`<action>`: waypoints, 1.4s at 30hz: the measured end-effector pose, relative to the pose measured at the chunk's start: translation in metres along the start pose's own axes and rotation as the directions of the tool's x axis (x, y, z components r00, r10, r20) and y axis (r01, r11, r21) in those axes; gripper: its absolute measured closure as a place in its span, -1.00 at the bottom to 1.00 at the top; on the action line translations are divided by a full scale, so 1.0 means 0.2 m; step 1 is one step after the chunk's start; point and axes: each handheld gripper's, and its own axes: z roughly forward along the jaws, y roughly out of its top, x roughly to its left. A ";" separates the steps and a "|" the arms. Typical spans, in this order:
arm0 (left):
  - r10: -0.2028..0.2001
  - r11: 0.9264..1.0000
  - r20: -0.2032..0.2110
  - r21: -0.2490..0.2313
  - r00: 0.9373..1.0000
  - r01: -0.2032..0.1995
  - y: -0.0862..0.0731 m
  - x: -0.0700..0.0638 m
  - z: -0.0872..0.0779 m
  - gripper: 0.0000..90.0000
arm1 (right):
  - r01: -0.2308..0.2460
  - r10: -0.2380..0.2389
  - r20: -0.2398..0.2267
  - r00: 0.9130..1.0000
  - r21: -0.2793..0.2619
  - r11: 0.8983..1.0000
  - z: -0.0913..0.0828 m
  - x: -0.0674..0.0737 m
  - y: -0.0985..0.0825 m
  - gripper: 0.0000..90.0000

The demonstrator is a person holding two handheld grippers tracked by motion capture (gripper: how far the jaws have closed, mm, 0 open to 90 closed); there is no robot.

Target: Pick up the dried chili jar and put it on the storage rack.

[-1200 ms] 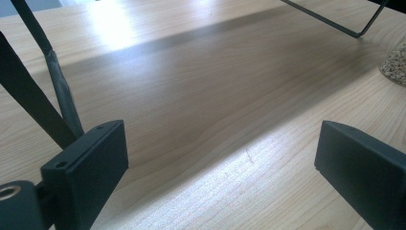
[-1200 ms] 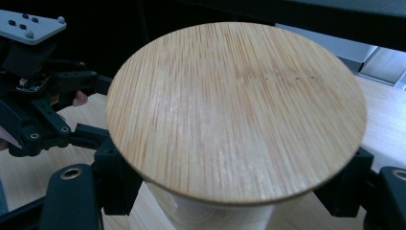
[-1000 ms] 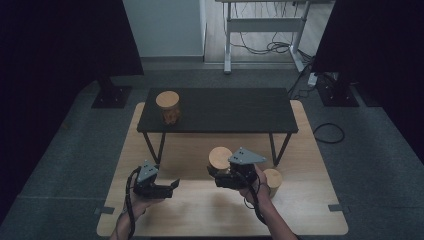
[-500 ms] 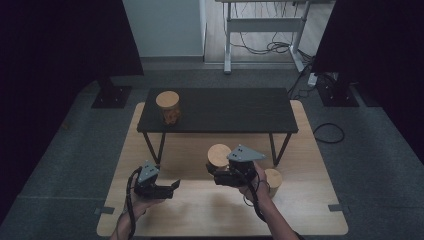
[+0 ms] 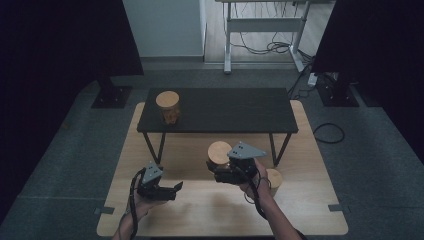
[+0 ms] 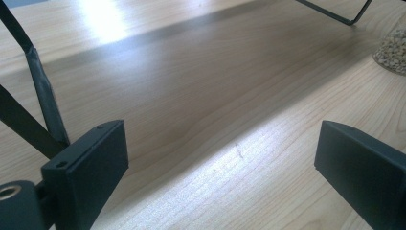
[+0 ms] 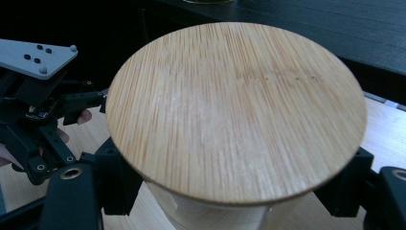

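Right gripper [image 5: 220, 169] clamped on round bamboo-lidded glass jar [image 7: 234, 110], lifted slightly nearer the black low table [image 5: 225, 112] (shelving likely next); left gripper [image 5: 172, 189] wide, empty.

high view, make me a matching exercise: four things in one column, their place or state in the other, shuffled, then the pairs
Things:
1. left tongs
2. right tongs
3. far jar
4. near jar

Places or states:
A. on the black shelf
B. shut on a wood-lidded jar
C. open, nothing between them
D. on the wooden table, beside the right hand

Pairs: 1-C, 2-B, 3-A, 4-D
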 end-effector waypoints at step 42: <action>-0.004 1.000 -0.004 -0.006 1.000 0.004 0.00 0.00 -0.01 -0.91 | 0.006 -0.006 0.020 1.000 -0.006 1.000 -0.03 -0.09 0.16 -0.47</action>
